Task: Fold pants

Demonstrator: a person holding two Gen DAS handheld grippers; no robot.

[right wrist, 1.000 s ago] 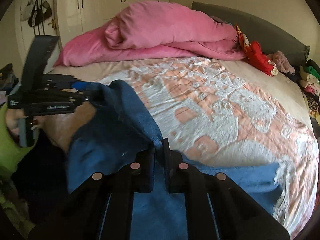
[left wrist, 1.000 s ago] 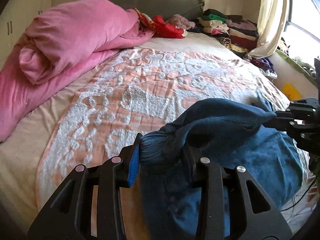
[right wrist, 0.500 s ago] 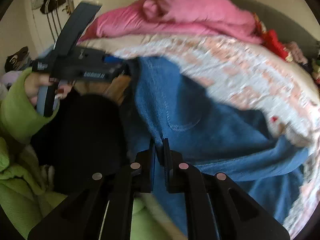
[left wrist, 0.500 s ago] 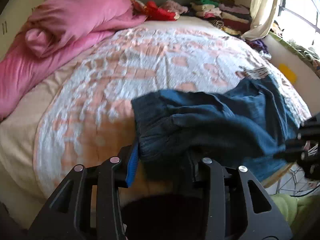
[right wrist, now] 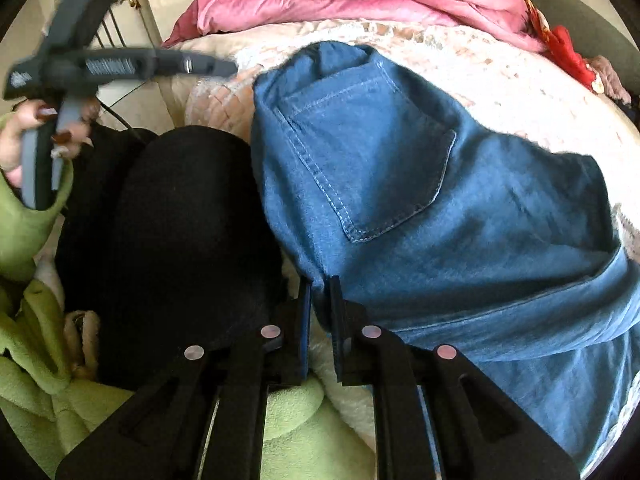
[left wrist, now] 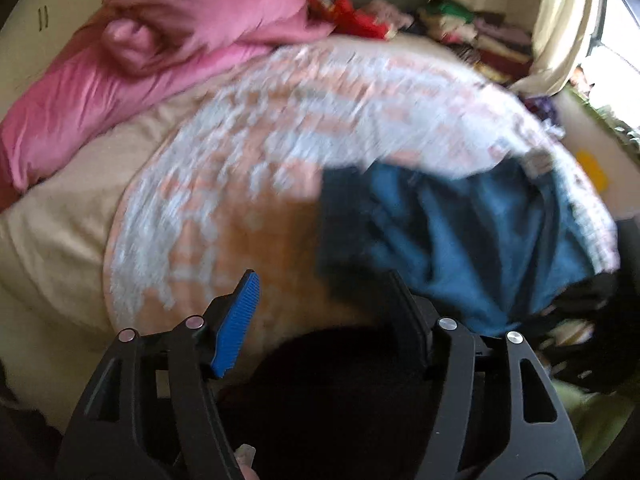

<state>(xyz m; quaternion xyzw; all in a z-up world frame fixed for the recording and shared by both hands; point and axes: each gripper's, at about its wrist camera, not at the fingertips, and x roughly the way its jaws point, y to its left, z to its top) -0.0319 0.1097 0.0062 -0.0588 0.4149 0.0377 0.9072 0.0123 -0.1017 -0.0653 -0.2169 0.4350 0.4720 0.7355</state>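
The blue denim pants [right wrist: 420,184] lie at the near edge of the bed, back pocket up, with the waist toward me. My right gripper [right wrist: 320,292] is shut on the waistband edge of the pants. In the left wrist view the pants [left wrist: 472,232] lie ahead to the right, blurred. My left gripper [left wrist: 324,292] is open and empty, apart from the pants; it also shows in the right wrist view [right wrist: 224,67], to the left of the waistband.
A pink duvet [left wrist: 168,48] is heaped at the far left of the bed. The patterned peach and white bedspread [left wrist: 280,120] covers the mattress. Stacked clothes [left wrist: 472,36] sit by the headboard. My black-clad leg [right wrist: 180,220] and green sleeve [right wrist: 28,216] are close in.
My left gripper has opened and let go of the pants' waistband, moving left. The pants have come down flat onto the bed edge. My right gripper stays shut on them.
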